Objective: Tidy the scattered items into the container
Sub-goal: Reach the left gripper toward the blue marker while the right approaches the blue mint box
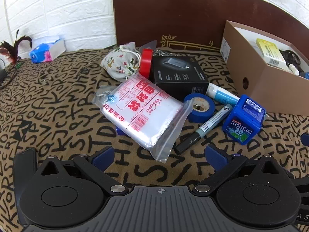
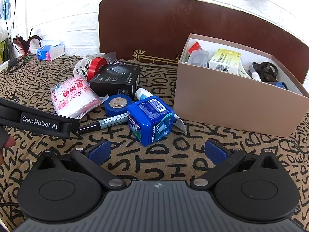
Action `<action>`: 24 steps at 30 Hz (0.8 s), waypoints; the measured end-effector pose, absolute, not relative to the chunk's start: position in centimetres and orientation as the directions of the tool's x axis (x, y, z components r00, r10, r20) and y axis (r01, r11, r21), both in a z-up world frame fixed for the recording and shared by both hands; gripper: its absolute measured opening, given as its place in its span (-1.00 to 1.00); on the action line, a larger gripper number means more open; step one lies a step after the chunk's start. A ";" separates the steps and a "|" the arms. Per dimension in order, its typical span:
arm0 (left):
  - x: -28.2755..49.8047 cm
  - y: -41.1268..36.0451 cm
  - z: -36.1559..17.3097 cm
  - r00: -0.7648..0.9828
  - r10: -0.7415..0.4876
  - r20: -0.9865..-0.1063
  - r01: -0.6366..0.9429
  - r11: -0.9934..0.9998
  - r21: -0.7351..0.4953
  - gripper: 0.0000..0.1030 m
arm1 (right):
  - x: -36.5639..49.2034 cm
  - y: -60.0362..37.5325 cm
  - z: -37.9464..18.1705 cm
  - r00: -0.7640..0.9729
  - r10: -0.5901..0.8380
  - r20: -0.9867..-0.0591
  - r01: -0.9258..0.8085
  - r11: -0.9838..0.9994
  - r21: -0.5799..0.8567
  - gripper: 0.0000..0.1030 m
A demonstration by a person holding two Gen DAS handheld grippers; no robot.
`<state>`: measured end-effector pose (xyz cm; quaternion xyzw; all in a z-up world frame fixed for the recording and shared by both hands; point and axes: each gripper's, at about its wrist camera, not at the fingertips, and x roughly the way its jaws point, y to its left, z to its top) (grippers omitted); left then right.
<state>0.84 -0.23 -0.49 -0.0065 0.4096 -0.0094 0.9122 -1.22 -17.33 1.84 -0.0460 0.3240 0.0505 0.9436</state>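
Both the left tool (image 1: 160, 155) and right tool (image 2: 157, 151) gape wide, holding nothing. The Mentos box (image 2: 149, 119) lies beside the cardboard box (image 2: 231, 104), hiding most of a blue-white tube (image 2: 142, 93); black marker (image 1: 202, 128) alongside.

blue mint box (image 2: 149, 119), letter-patterned cloth (image 2: 173, 160)

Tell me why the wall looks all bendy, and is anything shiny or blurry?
Left wrist view: the fisheye lens curves the headboard; glare whitens the plastic bag pack. Right wrist view: the cardboard box edges bow; the Mentos box stays sharp.
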 end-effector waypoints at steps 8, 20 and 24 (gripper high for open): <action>1.6 -0.6 -0.8 0.653 -0.020 -0.757 0.020 1.000 -0.009 1.00 | -0.5 -17.6 1.5 0.777 0.068 -0.625 -0.127 0.991 -0.050 0.99; 2.9 -0.9 -1.4 0.660 -0.058 -0.749 0.065 0.998 -0.019 0.96 | 1.3 -18.1 0.6 0.770 0.098 -0.630 -0.166 0.985 -0.051 0.99; 3.5 -1.1 -1.4 0.668 -0.103 -0.737 0.112 0.993 -0.037 0.84 | 1.8 -18.3 0.3 0.781 0.138 -0.610 -0.206 0.978 -0.042 0.99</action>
